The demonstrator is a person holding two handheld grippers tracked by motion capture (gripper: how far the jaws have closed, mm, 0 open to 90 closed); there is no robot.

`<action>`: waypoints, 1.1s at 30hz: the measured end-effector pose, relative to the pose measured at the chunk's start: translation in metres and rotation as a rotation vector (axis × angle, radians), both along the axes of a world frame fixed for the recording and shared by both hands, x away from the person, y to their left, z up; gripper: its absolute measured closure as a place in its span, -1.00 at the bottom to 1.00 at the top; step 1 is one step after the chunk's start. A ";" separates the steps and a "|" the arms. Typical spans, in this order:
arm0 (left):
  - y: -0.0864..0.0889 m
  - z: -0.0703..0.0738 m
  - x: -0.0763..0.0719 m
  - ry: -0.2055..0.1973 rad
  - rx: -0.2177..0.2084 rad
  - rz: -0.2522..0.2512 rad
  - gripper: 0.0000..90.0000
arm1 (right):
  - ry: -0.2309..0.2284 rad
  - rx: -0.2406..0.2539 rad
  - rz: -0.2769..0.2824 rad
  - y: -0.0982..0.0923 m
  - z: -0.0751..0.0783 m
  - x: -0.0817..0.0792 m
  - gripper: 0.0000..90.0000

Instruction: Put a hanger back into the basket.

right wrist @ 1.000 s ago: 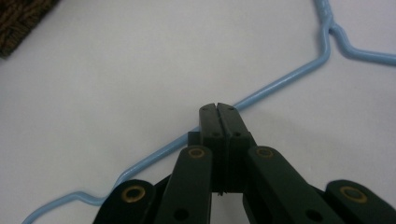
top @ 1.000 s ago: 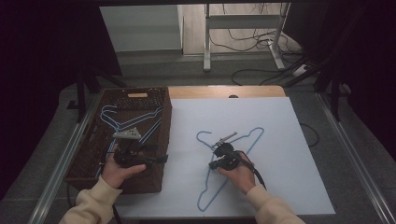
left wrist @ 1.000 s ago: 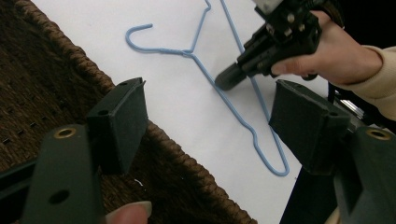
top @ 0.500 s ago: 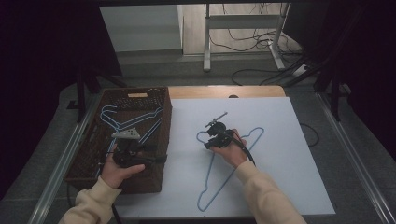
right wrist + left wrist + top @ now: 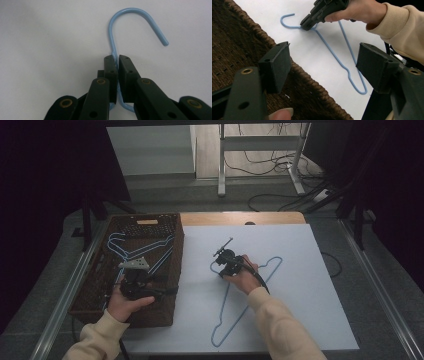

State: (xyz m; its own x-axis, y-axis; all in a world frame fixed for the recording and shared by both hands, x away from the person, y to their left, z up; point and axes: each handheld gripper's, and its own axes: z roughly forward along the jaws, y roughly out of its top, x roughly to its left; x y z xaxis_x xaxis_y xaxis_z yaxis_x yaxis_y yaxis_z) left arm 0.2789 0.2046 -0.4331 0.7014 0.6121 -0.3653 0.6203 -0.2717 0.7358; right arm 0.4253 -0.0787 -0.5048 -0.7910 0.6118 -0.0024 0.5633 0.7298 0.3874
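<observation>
right gripper (image 5: 115, 60) clamping hanger (image 5: 130, 15) neck, arm outstretched

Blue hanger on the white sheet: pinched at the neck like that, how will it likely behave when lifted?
The blue hanger looks like thin coated wire, so probably light and fairly stiff. The right hand-held gripper holds only its narrow neck, so the long body may swing or twist between the pads. The smooth coating could let it slip.

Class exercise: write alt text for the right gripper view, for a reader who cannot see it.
The right gripper has its two black jaws shut on the neck of a blue wire hanger, just below its curved hook. The hanger lies on a plain white surface.
</observation>
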 end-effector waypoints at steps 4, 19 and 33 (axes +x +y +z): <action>-0.001 -0.001 0.000 0.000 0.001 -0.001 -0.39 | -0.008 0.003 0.006 -0.001 0.000 -0.001 0.90; -0.060 0.003 0.001 0.016 0.089 -0.069 -0.38 | -0.103 0.113 -0.028 -0.029 0.023 -0.014 0.91; -0.147 -0.016 0.018 0.164 0.153 -0.091 -0.40 | -0.151 0.173 -0.025 -0.042 0.035 -0.024 0.91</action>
